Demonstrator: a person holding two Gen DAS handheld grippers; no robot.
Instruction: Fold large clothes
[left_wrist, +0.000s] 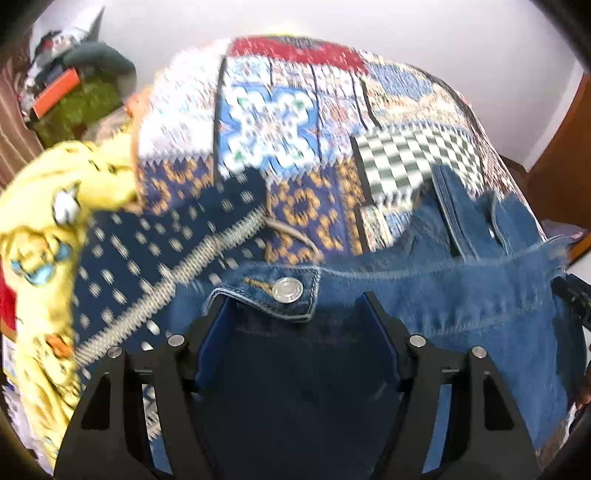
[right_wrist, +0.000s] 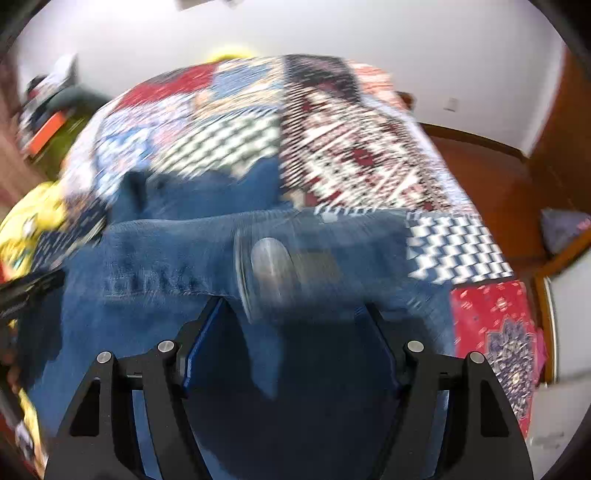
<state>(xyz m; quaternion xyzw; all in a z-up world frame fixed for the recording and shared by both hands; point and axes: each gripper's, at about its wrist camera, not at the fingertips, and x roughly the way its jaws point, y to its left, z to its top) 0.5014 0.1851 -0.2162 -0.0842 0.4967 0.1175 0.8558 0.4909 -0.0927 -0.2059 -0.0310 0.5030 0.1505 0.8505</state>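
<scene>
Left wrist view: nearest the lens, the left gripper (left_wrist: 295, 306) points down over the jeans (left_wrist: 461, 314), its two fingers (left_wrist: 212, 343) spread wide. The waistband corner with one metal button (left_wrist: 287, 290) lies just ahead of the gap between them, and dark denim fills that gap; the pads do not visibly press on it, so the jaws stand open. The jeans lie on a patchwork quilt (left_wrist: 280, 122) that covers the bed, with two folded denim parts reaching up toward a checkered patch. Left of the waistband lies one navy dotted cloth (left_wrist: 147, 251) with a pale zigzag strip, touching the jeans, and beyond it one yellow garment (left_wrist: 40, 236) at the bed's left edge. The quilt past the jeans is bare up to its far edge at the white wall (left_wrist: 424, 33).

Right wrist view: much blurred. The right gripper (right_wrist: 293, 306) also points down at the jeans (right_wrist: 147, 258), two fingers (right_wrist: 201, 339) wide apart with denim between them; no pinch shows, so it too stands open. A seam or fly edge runs down between the fingers, but blur hides what the grey oval there is. The quilt (right_wrist: 351, 155) spreads bare beyond and to the right, ending at its right edge above a brown floor (right_wrist: 491, 184). The yellow garment (right_wrist: 29, 221) shows at far left
</scene>
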